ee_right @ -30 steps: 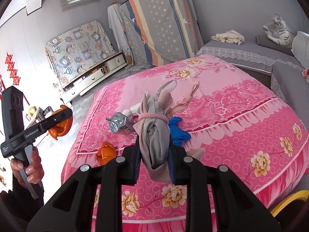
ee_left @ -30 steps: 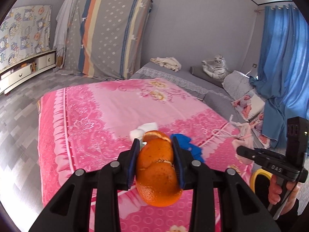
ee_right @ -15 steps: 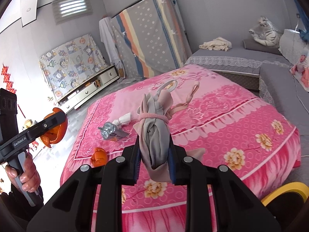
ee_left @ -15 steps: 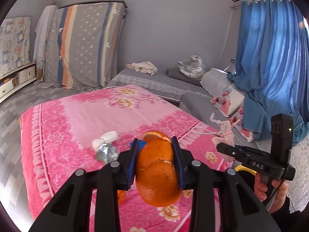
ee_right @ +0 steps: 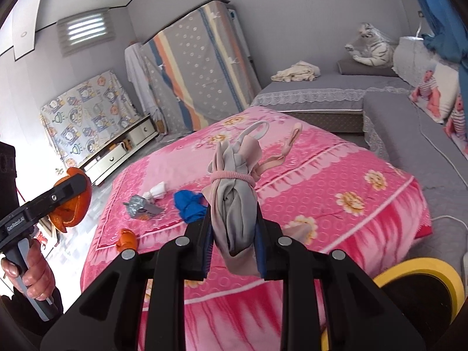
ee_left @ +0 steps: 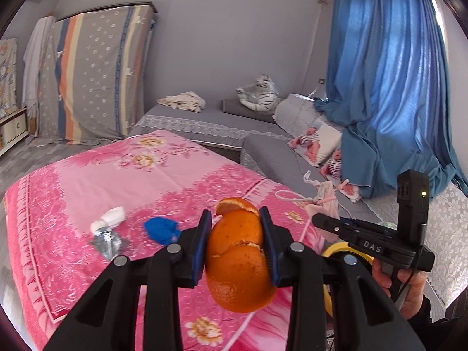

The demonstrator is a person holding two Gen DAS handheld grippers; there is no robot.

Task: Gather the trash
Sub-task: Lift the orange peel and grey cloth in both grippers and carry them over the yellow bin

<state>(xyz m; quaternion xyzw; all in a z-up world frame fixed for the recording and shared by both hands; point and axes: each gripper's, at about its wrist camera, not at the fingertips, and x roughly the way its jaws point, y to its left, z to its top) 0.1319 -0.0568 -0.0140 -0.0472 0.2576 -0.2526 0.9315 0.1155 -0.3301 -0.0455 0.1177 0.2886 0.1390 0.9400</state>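
Clamping orange peel (ee_left: 238, 259), left claw (ee_left: 236, 251) hides bed; right claw (ee_right: 234, 242) grips cloth bundle (ee_right: 234, 201).

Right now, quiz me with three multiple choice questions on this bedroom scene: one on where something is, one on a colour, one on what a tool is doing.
1. Where does the crumpled blue item lie?
A. on the pink bedspread
B. on the grey sofa
C. on the floor

2. What colour is the rim of the bin at the foot of the bed?
A. green
B. yellow
C. white

3. What is the left tool doing?
A. hanging open and empty
B. clamping orange peel
C. clamping a bottle

Answers:
1 A: the blue item rests on the pink bedspread.
2 B: the bin rim is yellow.
3 B: the left tool is shut on the orange peel.
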